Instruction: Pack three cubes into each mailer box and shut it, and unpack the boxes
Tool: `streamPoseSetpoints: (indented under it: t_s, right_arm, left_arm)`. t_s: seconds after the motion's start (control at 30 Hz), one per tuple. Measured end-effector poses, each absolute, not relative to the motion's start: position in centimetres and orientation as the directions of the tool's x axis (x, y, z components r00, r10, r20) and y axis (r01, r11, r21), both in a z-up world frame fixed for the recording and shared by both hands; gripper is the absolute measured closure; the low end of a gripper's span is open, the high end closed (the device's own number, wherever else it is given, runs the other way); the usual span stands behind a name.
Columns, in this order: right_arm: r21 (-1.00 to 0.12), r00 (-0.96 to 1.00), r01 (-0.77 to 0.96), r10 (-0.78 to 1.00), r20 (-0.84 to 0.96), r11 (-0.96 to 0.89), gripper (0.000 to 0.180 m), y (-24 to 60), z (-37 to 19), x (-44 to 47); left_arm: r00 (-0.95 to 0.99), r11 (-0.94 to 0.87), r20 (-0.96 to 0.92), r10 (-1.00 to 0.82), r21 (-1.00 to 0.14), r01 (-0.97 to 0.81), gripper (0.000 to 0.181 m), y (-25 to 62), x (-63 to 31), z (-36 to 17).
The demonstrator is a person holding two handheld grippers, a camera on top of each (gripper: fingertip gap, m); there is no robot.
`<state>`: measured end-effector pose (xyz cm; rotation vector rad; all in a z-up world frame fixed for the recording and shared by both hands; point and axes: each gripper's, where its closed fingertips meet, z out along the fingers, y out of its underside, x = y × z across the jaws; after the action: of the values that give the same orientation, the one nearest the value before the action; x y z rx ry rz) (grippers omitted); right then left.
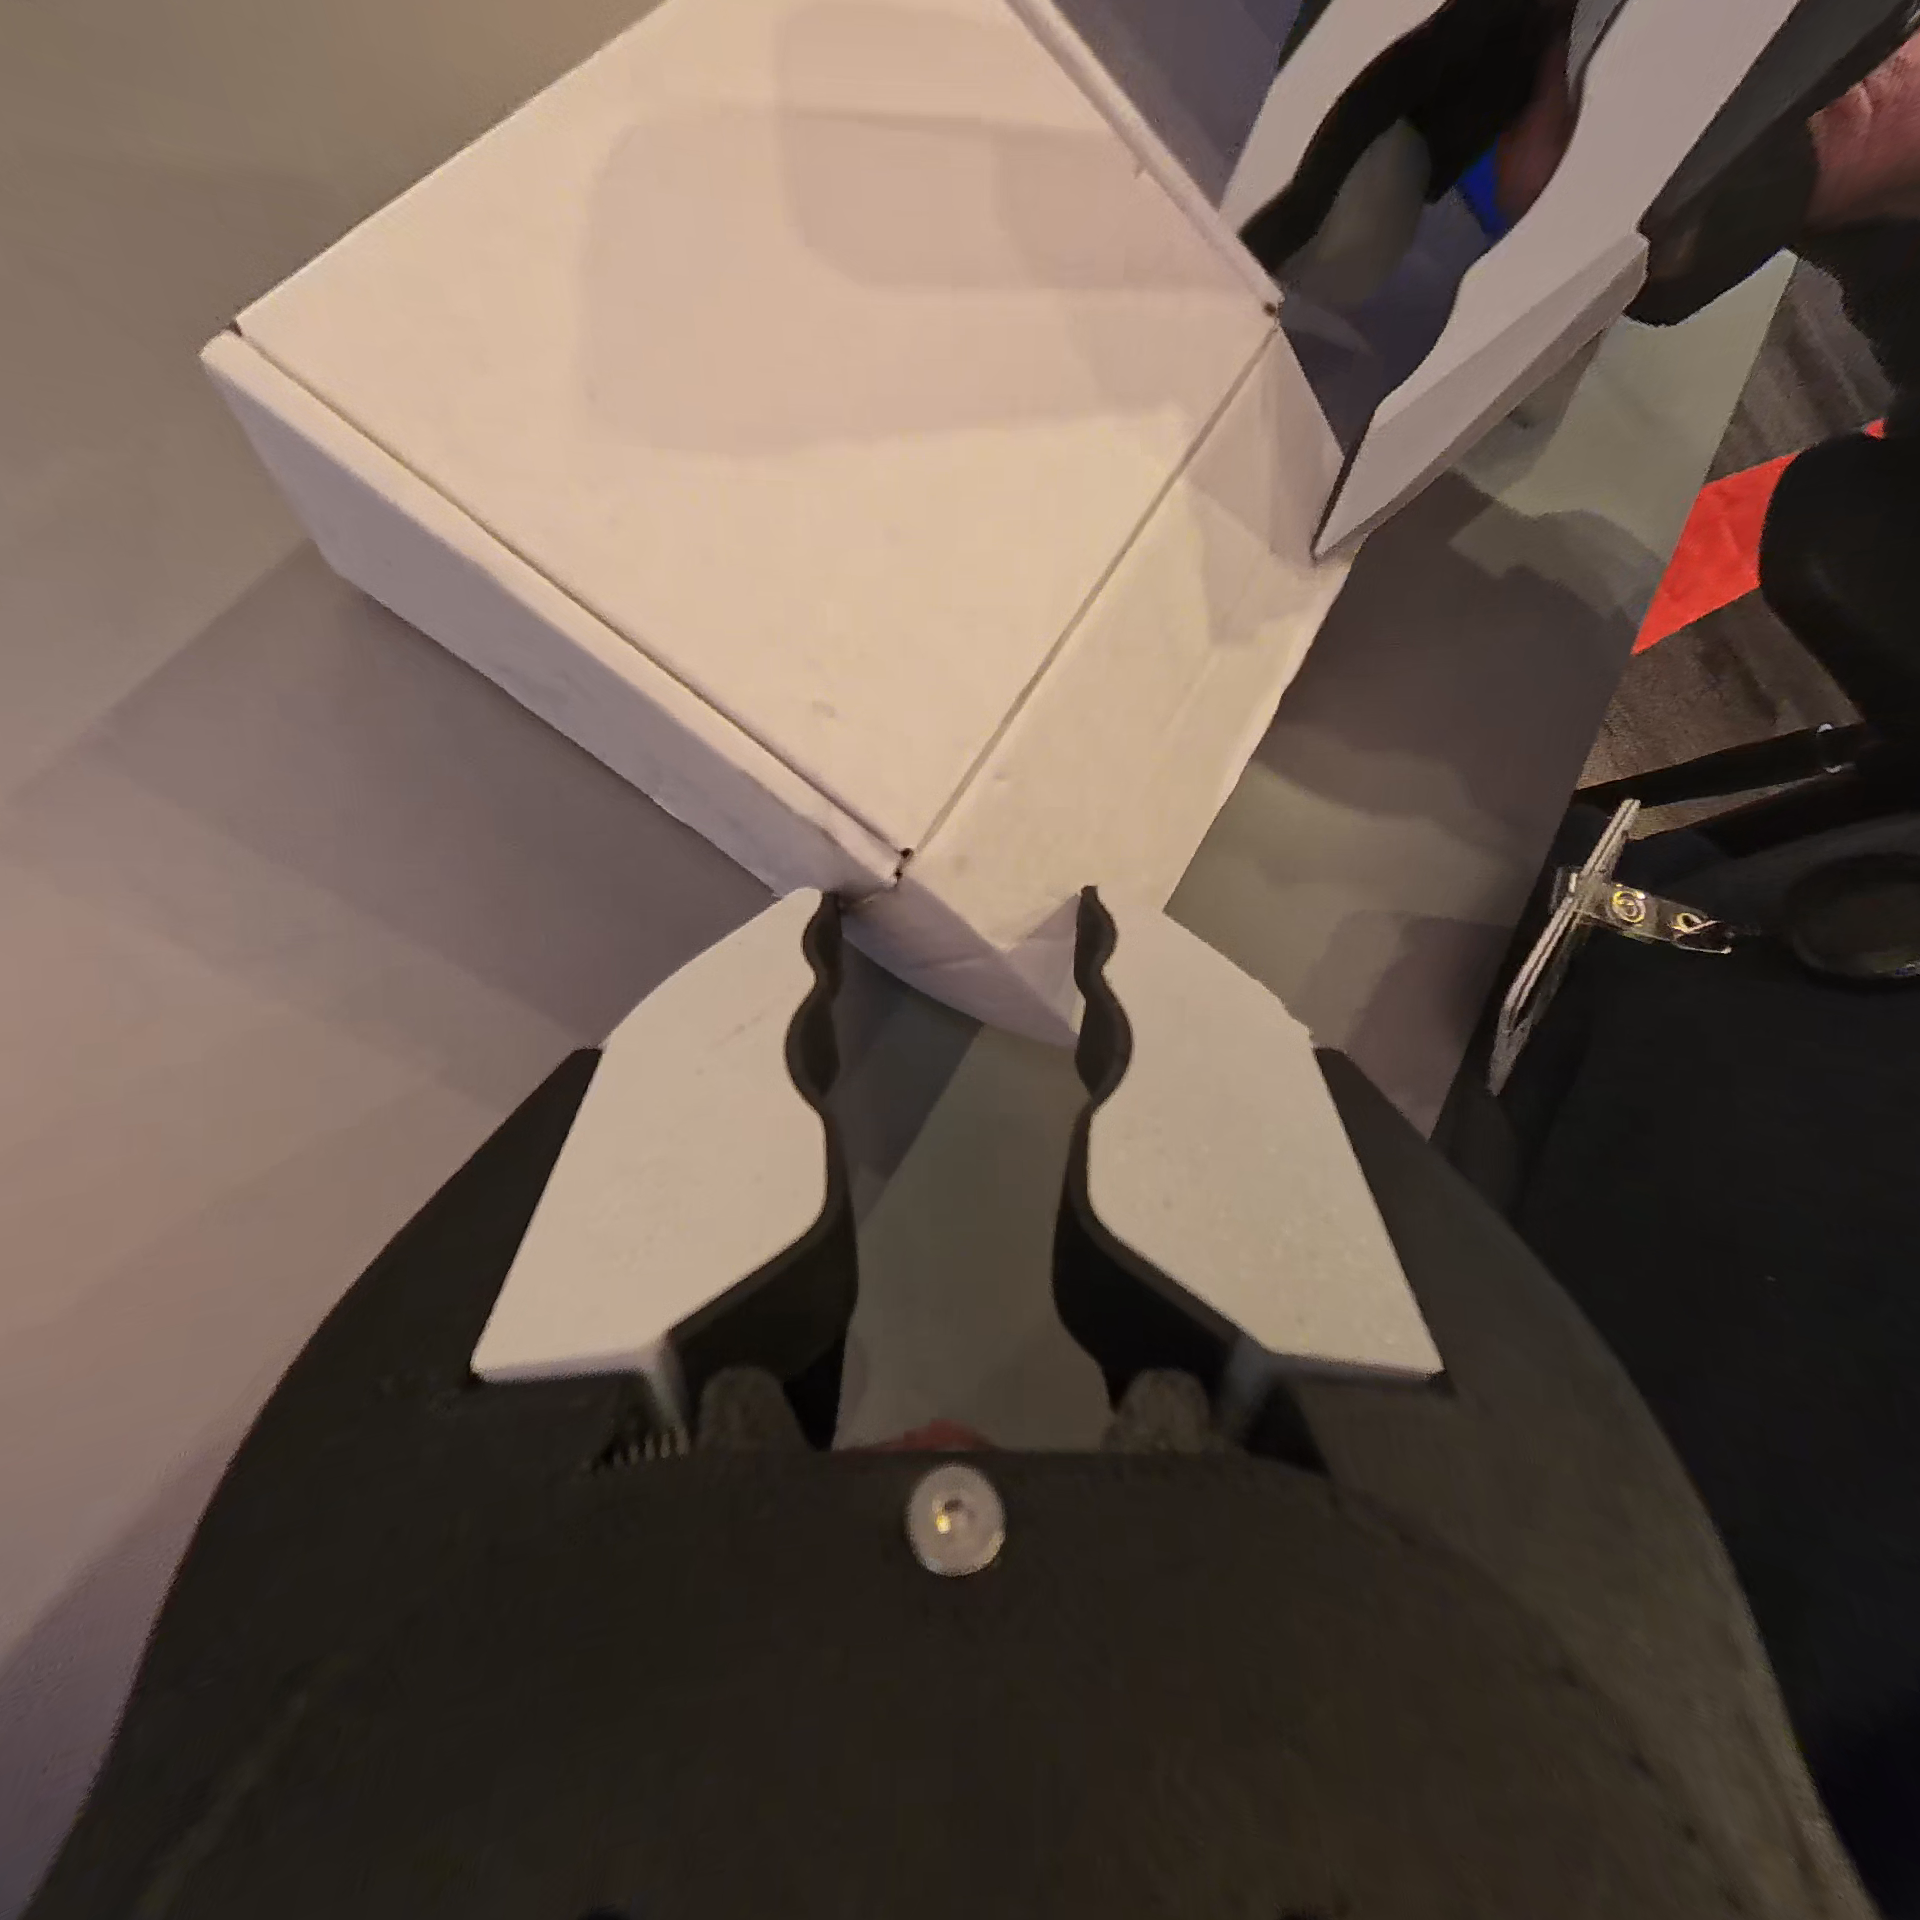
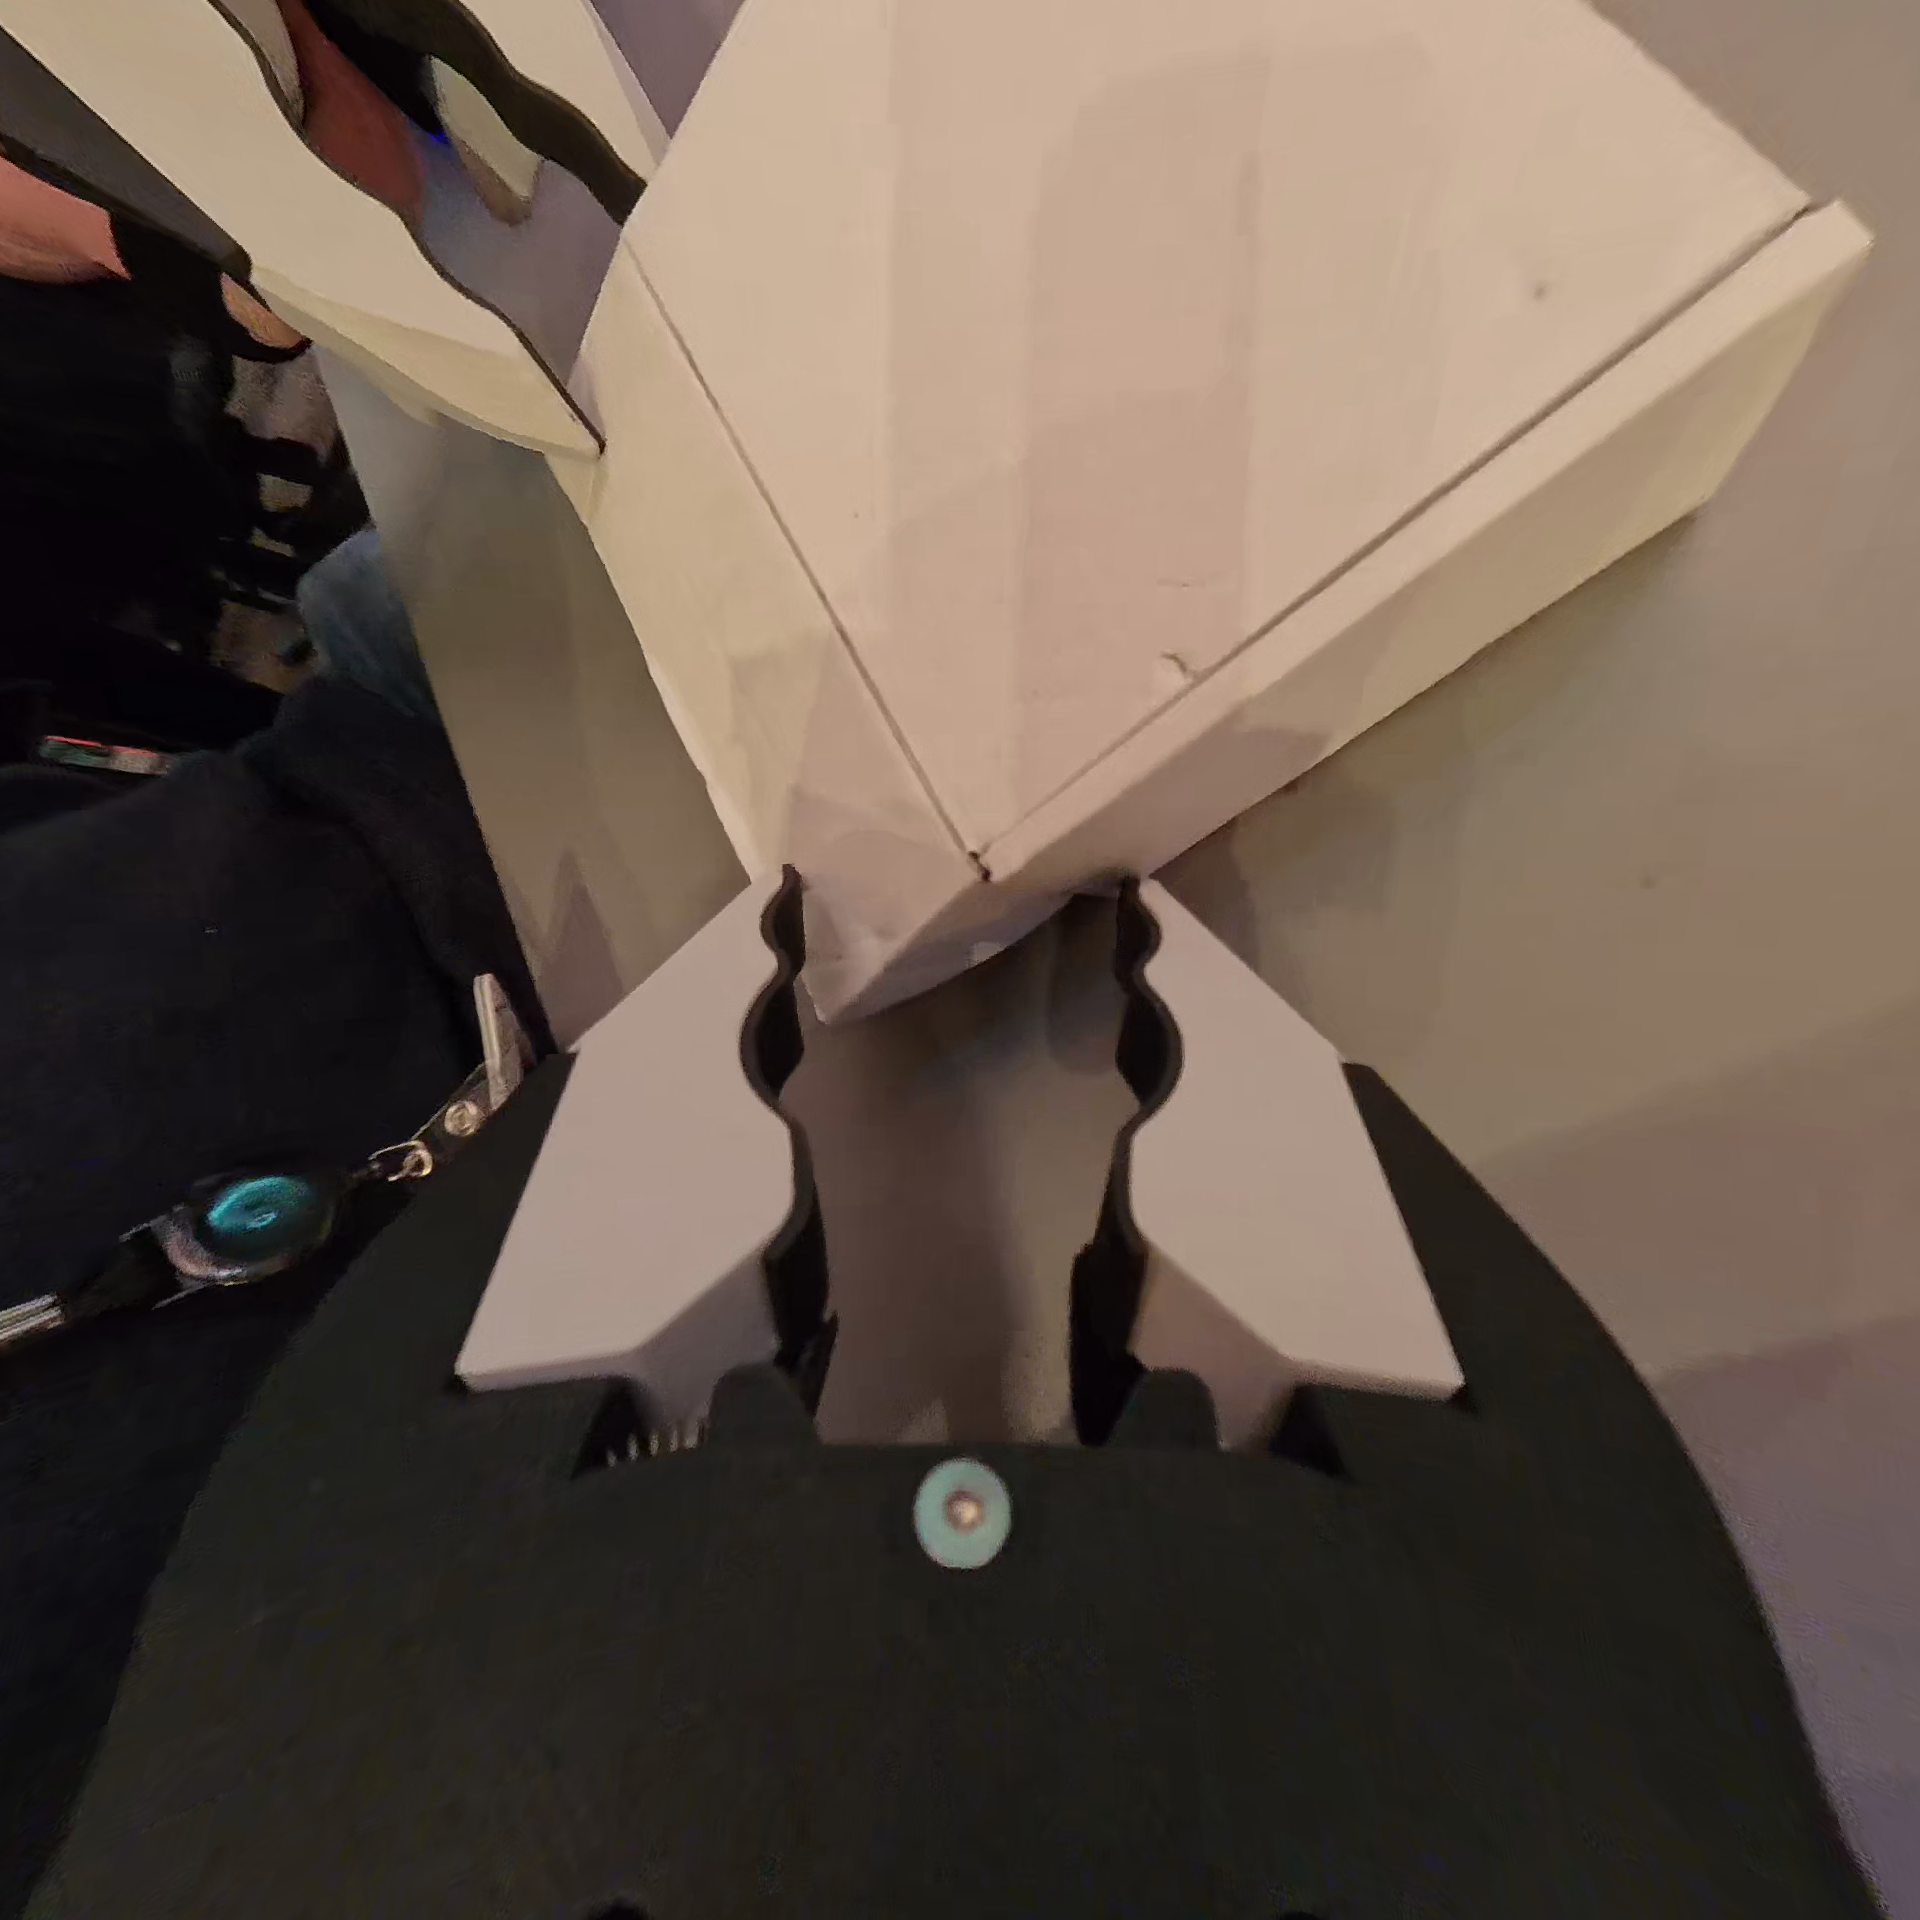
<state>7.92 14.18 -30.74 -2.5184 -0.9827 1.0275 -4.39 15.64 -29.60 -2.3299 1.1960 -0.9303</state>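
Left wrist view: the left gripper (image 1: 956, 904) has its jaws set apart at a moderate gap, with one bottom corner of a closed white mailer box (image 1: 748, 436) lying between the two fingertips. The left finger (image 1: 675, 1164) tip meets the box at its corner edge; the right finger tip overlaps the adjoining side wall — whether the pads actually press on the cardboard cannot be told. The box sits on a pale table (image 1: 208, 935), lid down and flush, extending up and away from the jaws. Beyond the box's far corner, up and to the right of the jaws, the right gripper (image 1: 1340, 416) appears with its own fingers spread, one tip touching the side wall of the box.

Right wrist view: the right gripper (image 2: 961, 883) likewise holds its jaws at a moderate gap, straddling another bottom corner of the same mailer box (image 2: 1143, 416). The corner projects into the gap nearer the left-hand finger; the right-hand fingertip stands just beside the box's lower edge. Up and to the left of the jaws, the left gripper (image 2: 582, 343) shows — its fingers apart, one tip against the box's side. Left of the jaws lie a person's dark clothing (image 2: 208, 883) and a badge reel (image 2: 249, 1216) with a clip.

No cubes are visible; the box is shut.
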Motion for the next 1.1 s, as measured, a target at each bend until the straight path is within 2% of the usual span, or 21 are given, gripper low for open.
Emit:
streamPoseSetpoints:
  t_s: [0.07,0.27,0.47,0.63,0.97,1.03,1.1]
  right_arm:
    - [-0.454,0.517,0.495,0.671,-0.531,-0.741,0.130,13.9,-30.3,8.1]
    - [-0.451,0.509,0.485,0.661,-0.552,-0.749,0.137,13.4,-30.2,8.0]
    - [-0.462,0.515,0.461,0.652,-0.556,-0.758,0.136,14.0,-30.2,8.1]
    - [-0.462,0.540,0.462,0.654,-0.530,-0.757,0.126,14.4,-30.7,8.4]
    - [-0.460,0.524,0.490,0.672,-0.524,-0.741,0.128,14.7,-30.8,8.2]
    - [-0.454,0.512,0.496,0.671,-0.536,-0.740,0.137,14.7,-30.8,8.0]
    - [-0.451,0.516,0.509,0.679,-0.522,-0.733,0.137,14.9,-31.0,8.1]
  left_arm:
    - [0.417,-0.577,0.399,-0.816,-0.575,-0.580,0.138,15.5,-4.3,-29.5]
    - [0.416,-0.579,0.402,-0.816,-0.567,-0.586,0.139,15.2,-4.1,-29.6]
    - [0.422,-0.584,0.403,-0.812,-0.568,-0.581,0.139,15.3,-4.1,-29.6]
    - [0.425,-0.571,0.382,-0.821,-0.580,-0.582,0.139,15.4,-4.1,-29.7]
    - [0.414,-0.542,0.352,-0.839,-0.591,-0.597,0.140,15.9,-4.1,-29.8]
    - [0.413,-0.534,0.341,-0.844,-0.594,-0.602,0.141,16.0,-4.0,-29.9]
    - [0.409,-0.511,0.311,-0.858,-0.594,-0.621,0.142,16.1,-4.1,-30.0]
